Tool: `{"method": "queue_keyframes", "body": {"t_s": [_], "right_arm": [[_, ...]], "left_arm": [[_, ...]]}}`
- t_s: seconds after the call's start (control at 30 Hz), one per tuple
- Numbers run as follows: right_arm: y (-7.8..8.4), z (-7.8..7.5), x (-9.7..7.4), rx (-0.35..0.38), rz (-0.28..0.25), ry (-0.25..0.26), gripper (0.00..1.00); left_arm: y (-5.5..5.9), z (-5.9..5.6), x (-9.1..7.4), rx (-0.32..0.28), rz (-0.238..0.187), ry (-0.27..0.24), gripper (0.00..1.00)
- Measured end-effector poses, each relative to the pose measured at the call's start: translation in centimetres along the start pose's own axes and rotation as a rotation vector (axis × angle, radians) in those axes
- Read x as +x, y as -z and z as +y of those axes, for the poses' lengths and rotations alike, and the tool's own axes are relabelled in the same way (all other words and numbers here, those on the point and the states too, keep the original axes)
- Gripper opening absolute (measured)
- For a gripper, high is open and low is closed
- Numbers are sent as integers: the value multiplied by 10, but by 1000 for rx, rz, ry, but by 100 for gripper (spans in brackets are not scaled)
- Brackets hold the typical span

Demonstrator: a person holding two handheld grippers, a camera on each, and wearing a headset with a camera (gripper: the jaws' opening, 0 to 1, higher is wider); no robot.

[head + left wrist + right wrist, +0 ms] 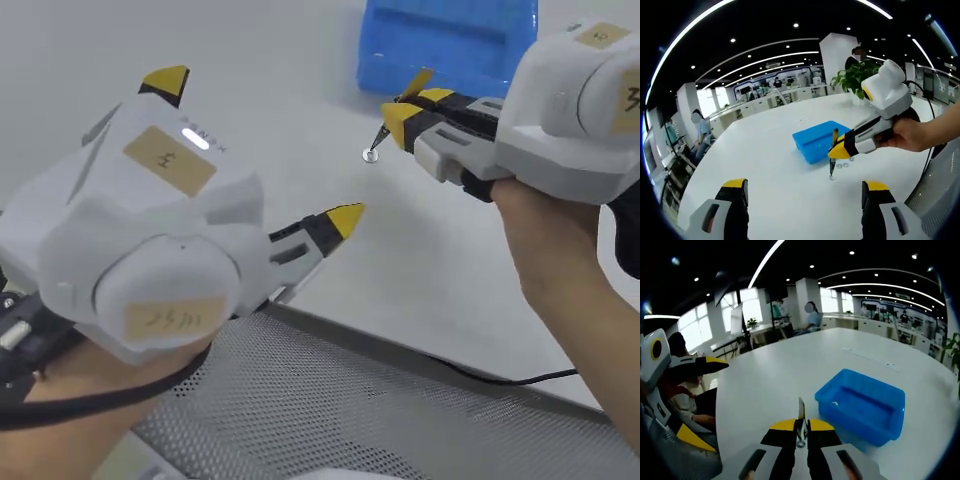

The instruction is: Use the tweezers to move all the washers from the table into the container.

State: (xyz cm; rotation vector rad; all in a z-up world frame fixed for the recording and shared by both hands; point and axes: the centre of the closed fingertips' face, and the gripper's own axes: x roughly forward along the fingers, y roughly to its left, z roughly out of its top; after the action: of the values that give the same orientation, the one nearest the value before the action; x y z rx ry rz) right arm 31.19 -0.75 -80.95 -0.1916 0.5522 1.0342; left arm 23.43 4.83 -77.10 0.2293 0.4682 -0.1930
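Okay, right gripper (801,426) jaws clamped tight on the tweezers (801,412), tips down at a washer (371,155) on the white table (300,120), near the blue container (875,426). More washers (842,164) lie close by; one (834,403) sits inside the container. Left gripper (805,185) jaws wide apart, empty.

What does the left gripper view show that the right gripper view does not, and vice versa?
Left gripper view: small metal washers on the white table by the tips of the thin metal tweezers, and the right gripper from outside, in a hand. Right gripper view: a look down into the blue plastic container, where a pale speck, perhaps a washer, lies. Both: the container, the table, the tweezers clamped in the right gripper.
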Motion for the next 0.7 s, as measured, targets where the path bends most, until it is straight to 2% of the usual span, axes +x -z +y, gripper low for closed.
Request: {"method": "queue_keyframes", "body": {"t_s": [0.17,0.23,0.53,0.7], "right_arm": [[9,2,0,-44,23,3,4],[7,2,-2,-43,9,5,3],[7,4,-5,-44,34,-1,2],[-2,7,-13,-45,17,-1,2]], "left_arm": [[0,0,0,-1,0,0,96],[-1,-1,0,1,-1,-2,96],[-1,0,0,-3,-1,-5,96],[0,-1,0,-2,3,-4,96]]}}
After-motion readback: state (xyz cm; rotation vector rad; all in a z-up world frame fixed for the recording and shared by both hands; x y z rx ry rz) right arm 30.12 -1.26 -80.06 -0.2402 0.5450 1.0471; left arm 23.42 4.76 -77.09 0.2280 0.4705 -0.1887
